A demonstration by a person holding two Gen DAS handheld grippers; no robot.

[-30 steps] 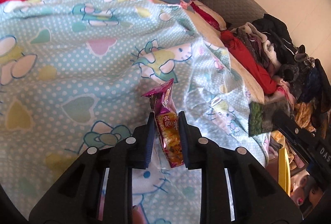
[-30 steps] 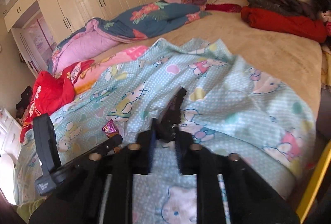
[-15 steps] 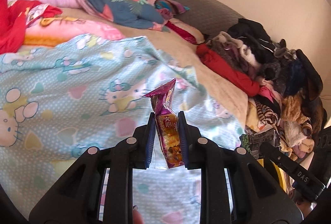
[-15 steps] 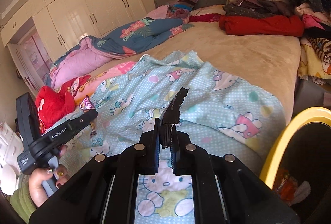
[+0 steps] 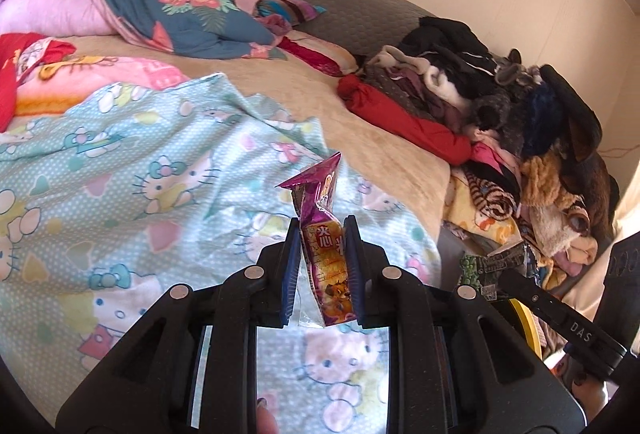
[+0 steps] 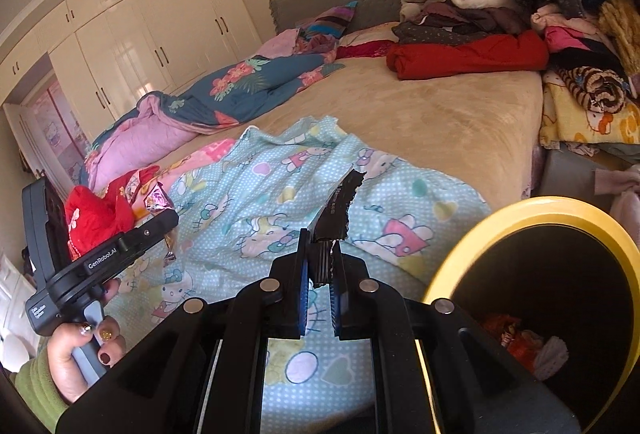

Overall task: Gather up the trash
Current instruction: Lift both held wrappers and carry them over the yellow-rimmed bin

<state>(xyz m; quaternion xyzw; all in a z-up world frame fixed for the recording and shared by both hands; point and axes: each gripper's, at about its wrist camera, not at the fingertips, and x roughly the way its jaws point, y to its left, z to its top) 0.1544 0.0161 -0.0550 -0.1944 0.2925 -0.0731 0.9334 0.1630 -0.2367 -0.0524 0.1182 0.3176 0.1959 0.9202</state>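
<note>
I am working two handheld grippers above a bed point(image 6: 448, 113) covered with a pale blue cartoon-print sheet point(image 5: 132, 169). Both carry a piece of trash, and neither piece touches the bedding.

The relation that matters next is where the bin lies. A yellow-rimmed bin point(image 6: 532, 207) with a dark inside stands off the bed's near corner, low and to the right in the right wrist view, just beside the right gripper point(image 6: 319, 266). Some red and pale rubbish already lies at its bottom. I judge the right hand is clearly the nearer one; the left gripper point(image 5: 323, 258) sits farther to the left, over the sheet, and has to cross toward the right to reach the same opening. In the left wrist view only a sliver of the yellow rim shows, behind the other tool.

The left fingers point(image 5: 290, 262) are clamped on a purple and orange snack wrapper point(image 5: 326, 234). Its long axis runs along the fingers, with a crumpled purple end sticking out past the tips and the printed body pinched between the pads.

The right fingers point(image 6: 303, 274) are pressed nearly together on a thin, dark torn wrapper point(image 6: 334, 209). It also stands lengthwise, poking forward and upward beyond the tips.

A hand point(image 6: 86, 358) in a green sleeve grips the left tool's handle.
</note>
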